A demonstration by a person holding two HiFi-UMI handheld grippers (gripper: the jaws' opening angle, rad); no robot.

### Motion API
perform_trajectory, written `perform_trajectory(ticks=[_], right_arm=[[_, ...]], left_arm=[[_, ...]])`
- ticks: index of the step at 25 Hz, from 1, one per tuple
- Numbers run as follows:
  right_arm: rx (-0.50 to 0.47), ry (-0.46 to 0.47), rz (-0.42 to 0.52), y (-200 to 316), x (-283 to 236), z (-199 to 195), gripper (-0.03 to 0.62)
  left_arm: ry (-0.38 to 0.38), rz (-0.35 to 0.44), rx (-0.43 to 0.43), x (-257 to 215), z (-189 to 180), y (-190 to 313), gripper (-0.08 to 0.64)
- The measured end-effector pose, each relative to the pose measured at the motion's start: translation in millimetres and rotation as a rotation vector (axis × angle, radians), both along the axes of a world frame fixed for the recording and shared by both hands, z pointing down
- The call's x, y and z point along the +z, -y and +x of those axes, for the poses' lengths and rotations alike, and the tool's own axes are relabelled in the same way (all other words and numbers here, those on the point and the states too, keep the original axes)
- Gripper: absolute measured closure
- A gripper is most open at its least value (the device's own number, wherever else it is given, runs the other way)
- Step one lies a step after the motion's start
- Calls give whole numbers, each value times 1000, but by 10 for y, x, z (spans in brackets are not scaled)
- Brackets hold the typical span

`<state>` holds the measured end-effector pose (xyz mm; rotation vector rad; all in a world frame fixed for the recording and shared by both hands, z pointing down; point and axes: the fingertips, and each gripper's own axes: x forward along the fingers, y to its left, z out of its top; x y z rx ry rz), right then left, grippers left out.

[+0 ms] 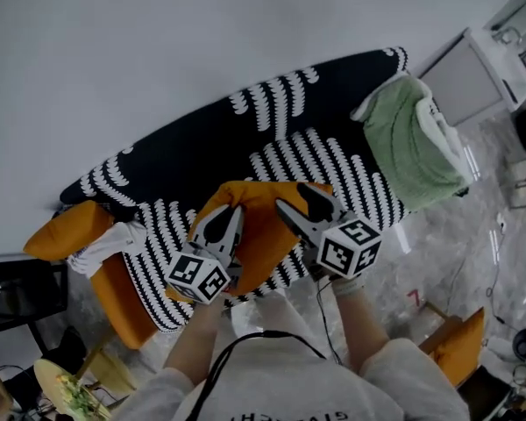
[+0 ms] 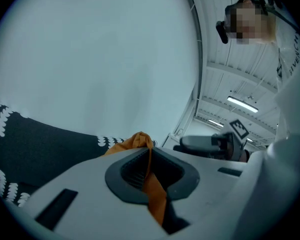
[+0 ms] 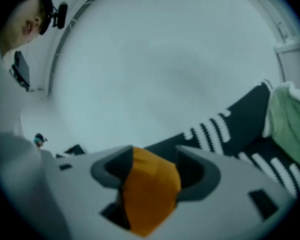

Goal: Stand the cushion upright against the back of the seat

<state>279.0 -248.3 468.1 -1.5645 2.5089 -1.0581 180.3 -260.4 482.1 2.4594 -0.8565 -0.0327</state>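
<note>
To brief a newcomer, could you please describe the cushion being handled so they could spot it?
Start at the long sofa in a black cover with white stripes, along the white wall. Mid-seat is an orange cushion, pinched by the left gripper. Unlike the folded green blanket at the right end, it is plain orange and central.

The black-and-white seat (image 1: 324,160) bears an orange cushion (image 1: 265,226) and a green blanket (image 1: 412,143) at one end.
</note>
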Motion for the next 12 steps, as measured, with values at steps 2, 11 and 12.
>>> perform_trajectory(ticks=[2,11,12], right_arm=[[-96,37,11,154,-133,-256,336],[-306,-205,-225,338,371,-346,337],[-320,-248,-248,324,432,-304,339]], left_arm=[[11,13,20,16,168,-19,520],[45,51,94,161,756,-194,520],[43,48,104,182,802,-211,520]])
